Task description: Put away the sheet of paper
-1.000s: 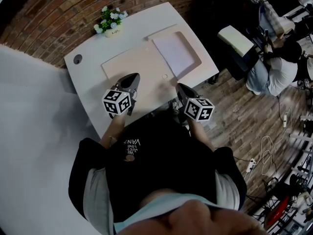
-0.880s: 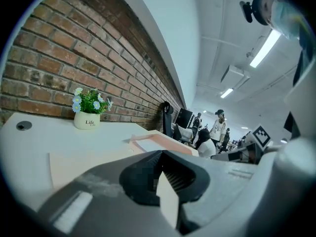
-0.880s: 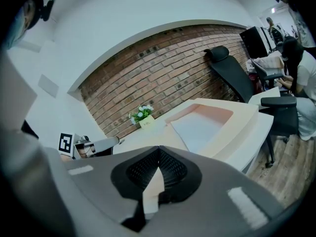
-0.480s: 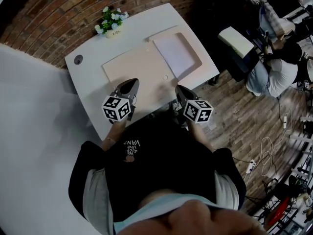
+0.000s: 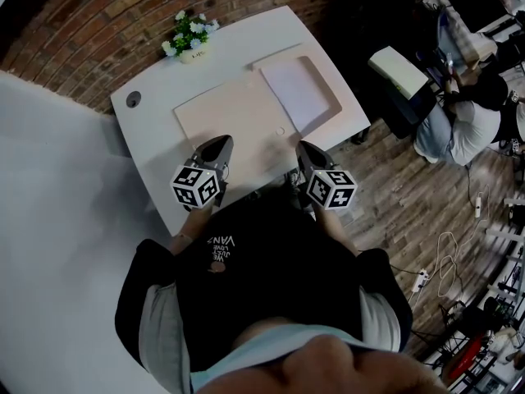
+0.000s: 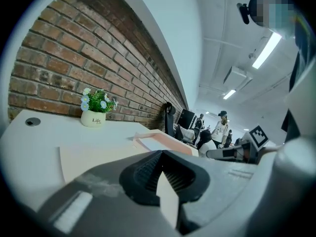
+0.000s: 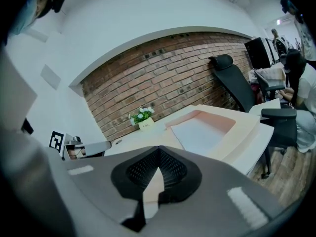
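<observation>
Sheet of paper (image 5: 297, 93) lies flat inside the shallow pinkish tray (image 5: 335, 98), at the right end of the white worktop (image 5: 156, 134); in the right gripper view the same sheet (image 7: 200, 130) sits in the tray's recess (image 7: 247, 127), nothing on top of it. Just left of the tray and touching its edge, a beige mat (image 5: 230, 117) lies flat mid-worktop, with a small round item (image 5: 280, 130) near its front right corner, too small to tell what. Left tongs (image 5: 220, 143) hover over the front edge of the mat; the left gripper view shows them pressed fully together (image 6: 160, 154), nothing between them. Right tongs (image 5: 305, 148) hover at the front edge of the worktop, near the tray's front corner but apart from the paper; in the right gripper view they also meet tip to tip (image 7: 158, 152) and hold nothing. The two tongs are level with each other, both pointing away from the person's body. At the far edge a white flower pot (image 5: 190, 38) stands upright against the brick wall (image 5: 98, 23), and a round cable hole (image 5: 132, 98) sits at the far left corner. Off to the right, well apart from the worktop, a seated person (image 5: 459, 125) is on the wood floor (image 5: 410, 212).
</observation>
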A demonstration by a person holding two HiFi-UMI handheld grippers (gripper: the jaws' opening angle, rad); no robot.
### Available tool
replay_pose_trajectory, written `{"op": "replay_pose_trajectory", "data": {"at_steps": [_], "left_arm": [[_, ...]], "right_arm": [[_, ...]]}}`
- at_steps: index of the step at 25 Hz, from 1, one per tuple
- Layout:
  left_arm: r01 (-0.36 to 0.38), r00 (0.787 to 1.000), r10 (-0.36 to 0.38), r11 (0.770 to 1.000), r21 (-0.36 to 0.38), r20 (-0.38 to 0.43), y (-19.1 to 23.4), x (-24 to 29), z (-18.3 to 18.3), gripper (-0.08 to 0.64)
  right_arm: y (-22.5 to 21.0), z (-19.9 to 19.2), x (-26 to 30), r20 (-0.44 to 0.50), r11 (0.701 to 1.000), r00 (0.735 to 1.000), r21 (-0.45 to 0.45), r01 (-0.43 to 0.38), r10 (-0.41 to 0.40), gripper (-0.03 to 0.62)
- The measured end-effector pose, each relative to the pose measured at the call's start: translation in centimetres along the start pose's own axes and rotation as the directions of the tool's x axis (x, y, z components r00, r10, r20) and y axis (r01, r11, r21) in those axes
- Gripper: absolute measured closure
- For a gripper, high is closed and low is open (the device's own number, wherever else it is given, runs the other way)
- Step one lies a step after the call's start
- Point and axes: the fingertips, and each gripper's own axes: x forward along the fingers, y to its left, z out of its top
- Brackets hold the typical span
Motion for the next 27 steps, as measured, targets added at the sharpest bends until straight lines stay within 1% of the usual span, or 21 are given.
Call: {"op": "replay_pose_trajectory", "data": {"at_steps": [3, 5, 12, 27], "left_arm": [[-0.003, 1.0, 0.003, 1.0, 0.004, 0.012, 0.2, -0.1, 0.5, 0.559], [-0.003, 1.0, 0.002, 1.0, 0.007, 0.019, 0.3, -0.1, 0.8, 0.56], [-0.007, 1.0, 0.007, 1.0, 0.012, 0.016, 0.7, 0.0, 0.9, 0.56], [-0.019, 1.0, 0.019, 1.0, 0.006, 0.025, 1.5, 0.7, 1.5, 0.56]], "right_arm": [[0.1, 0.7, 0.0, 0.026, 0.997, 0.999, -0.074, 0.027, -0.025, 0.595], [0.1, 0.9, 0.1, 0.03, 0.995, 0.999, -0.094, 0.032, -0.03, 0.595], [0.2, 0.6, 0.6, 0.018, 0.996, 0.999, -0.087, 0.035, -0.034, 0.595], [0.0, 1.5, 1.6, 0.029, 0.996, 0.999, -0.084, 0.031, -0.029, 0.595]]}}
